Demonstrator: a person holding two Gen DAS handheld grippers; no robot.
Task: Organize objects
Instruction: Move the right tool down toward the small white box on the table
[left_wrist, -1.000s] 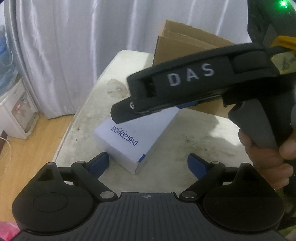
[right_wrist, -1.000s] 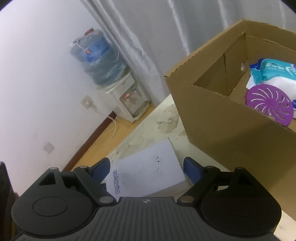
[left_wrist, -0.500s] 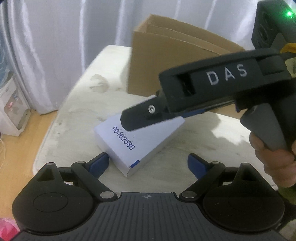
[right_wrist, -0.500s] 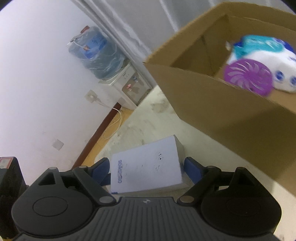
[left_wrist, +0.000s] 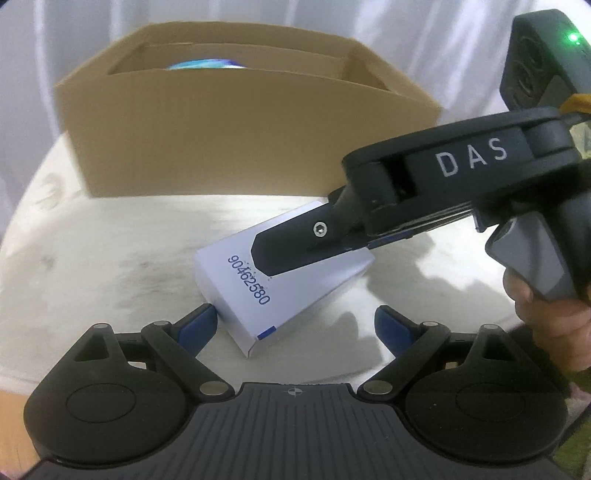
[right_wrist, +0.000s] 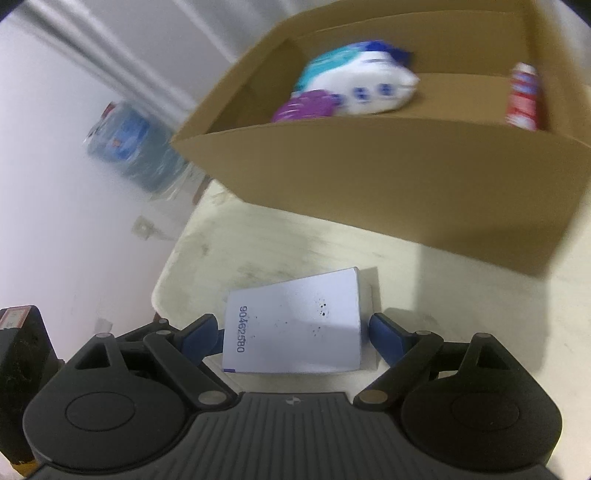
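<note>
White bench: cardboard box already holds wipes pack, purple disc, tube. White carton lies outside it, between spread right tongs, ungripped. Left tongs released.

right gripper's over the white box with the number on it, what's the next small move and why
Probably lower the right gripper a little and close it. The white box lies flat on the table, between the open blue fingertips, not yet pinched. The cardboard box just behind already holds other items, so it looks like the destination. The left gripper is open and holds nothing.
</note>
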